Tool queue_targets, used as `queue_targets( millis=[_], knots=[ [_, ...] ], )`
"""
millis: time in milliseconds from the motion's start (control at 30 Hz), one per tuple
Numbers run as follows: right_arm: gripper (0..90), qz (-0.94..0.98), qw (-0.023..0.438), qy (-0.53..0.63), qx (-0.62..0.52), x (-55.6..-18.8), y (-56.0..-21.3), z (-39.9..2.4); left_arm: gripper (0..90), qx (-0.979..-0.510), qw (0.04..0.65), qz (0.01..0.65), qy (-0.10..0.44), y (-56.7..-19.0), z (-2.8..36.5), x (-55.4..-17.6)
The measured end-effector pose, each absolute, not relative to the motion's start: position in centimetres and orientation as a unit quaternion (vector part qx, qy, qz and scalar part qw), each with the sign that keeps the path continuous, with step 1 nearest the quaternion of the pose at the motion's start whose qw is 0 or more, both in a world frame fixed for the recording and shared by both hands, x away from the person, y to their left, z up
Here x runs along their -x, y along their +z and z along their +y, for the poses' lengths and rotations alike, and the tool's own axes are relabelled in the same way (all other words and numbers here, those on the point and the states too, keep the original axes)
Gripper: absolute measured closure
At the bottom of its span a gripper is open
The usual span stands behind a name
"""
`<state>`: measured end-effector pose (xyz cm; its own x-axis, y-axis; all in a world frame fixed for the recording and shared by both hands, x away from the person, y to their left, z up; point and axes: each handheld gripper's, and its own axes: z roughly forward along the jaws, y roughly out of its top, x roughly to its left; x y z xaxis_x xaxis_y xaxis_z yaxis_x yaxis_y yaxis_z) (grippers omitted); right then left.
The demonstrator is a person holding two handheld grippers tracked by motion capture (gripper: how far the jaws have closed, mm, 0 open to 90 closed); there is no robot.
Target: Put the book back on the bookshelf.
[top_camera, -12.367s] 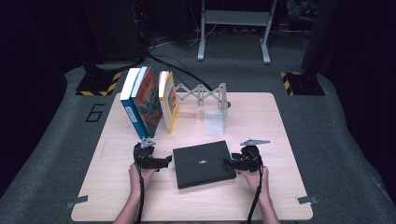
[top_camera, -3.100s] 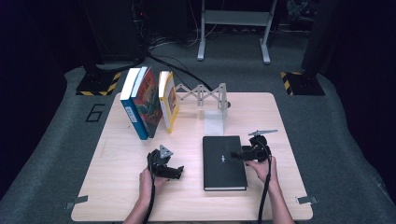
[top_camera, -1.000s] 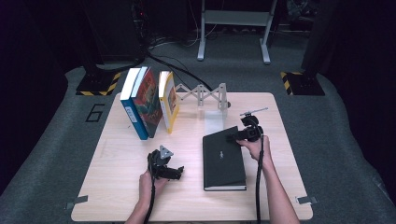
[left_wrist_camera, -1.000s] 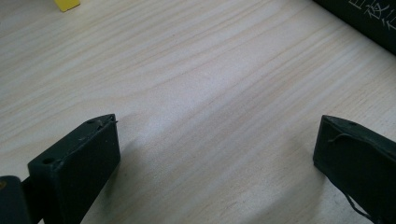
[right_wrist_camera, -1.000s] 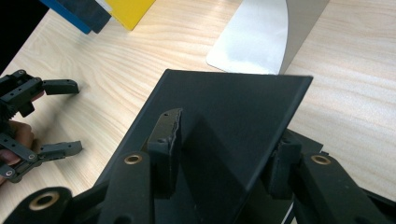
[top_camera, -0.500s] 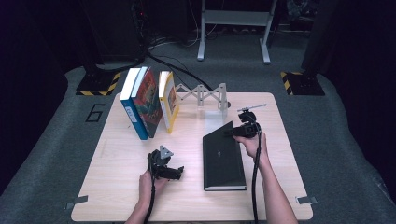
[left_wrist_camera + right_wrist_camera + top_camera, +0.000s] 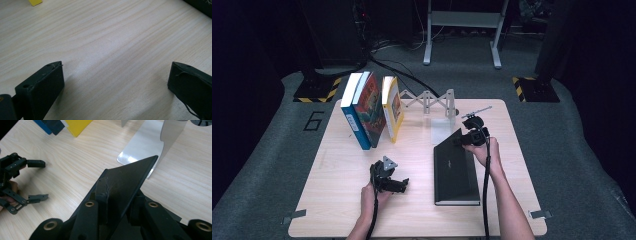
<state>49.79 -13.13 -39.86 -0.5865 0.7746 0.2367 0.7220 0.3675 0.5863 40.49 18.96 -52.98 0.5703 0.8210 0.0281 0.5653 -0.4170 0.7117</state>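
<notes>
The left gripper (image 7: 399, 185) rests low over the bare wooden table (image 7: 337, 160), its jaws spread wide with nothing between them. Beyond it, toward the far left of the table, three books (image 7: 371, 107) stand upright and lean together: blue, dark red and yellow. To its right lies the black book (image 7: 455, 170), its near end flat on the table and its far end lifted. The right gripper (image 7: 460, 140) is clamped on that raised far corner, its jaws having just closed, one pad (image 7: 102, 192) pressed on the cover. Just past the right gripper stands a metal bookend (image 7: 146, 147), joined to an accordion rack (image 7: 424, 101).
</notes>
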Motion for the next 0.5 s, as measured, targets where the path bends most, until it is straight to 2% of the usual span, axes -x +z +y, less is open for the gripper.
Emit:
queue_targets(
  millis=[500],
  knots=[
    [74.6,0.842,0.069,0.283,-0.454,-50.1,-38.4,-14.5,0.5,-0.82,0.336,0.423,0.19,-53.0,19.0,-40.5]
  ],
)
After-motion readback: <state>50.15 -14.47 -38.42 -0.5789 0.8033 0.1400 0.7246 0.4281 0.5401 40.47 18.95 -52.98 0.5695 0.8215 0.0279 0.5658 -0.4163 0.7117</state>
